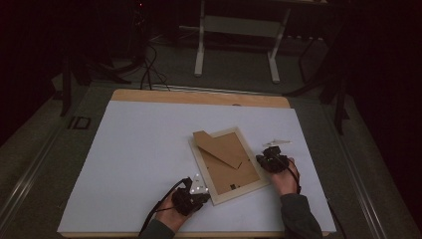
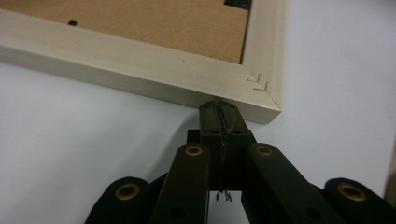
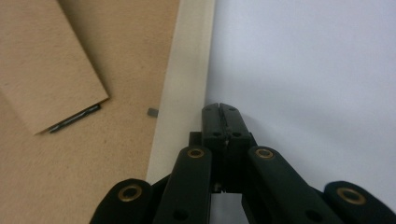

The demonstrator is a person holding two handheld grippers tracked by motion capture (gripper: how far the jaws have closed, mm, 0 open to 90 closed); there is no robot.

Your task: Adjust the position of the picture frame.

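High view shows me a picture frame [image 1: 226, 164] lying face down and askew on the white table [image 1: 139, 159], its brown backing and folded stand up. My left gripper [image 1: 195, 195] sits at the frame's near corner, jaws pressed together with the tips touching the wooden edge. My right gripper [image 1: 272, 158] rests against the frame's right side, jaws likewise together, clamping nothing.

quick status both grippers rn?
Left gripper: jaws shut, holding nothing, tips against the outer edge of the pale wooden picture frame lying face down.
Right gripper: jaws shut, holding nothing, tips beside the frame's edge.
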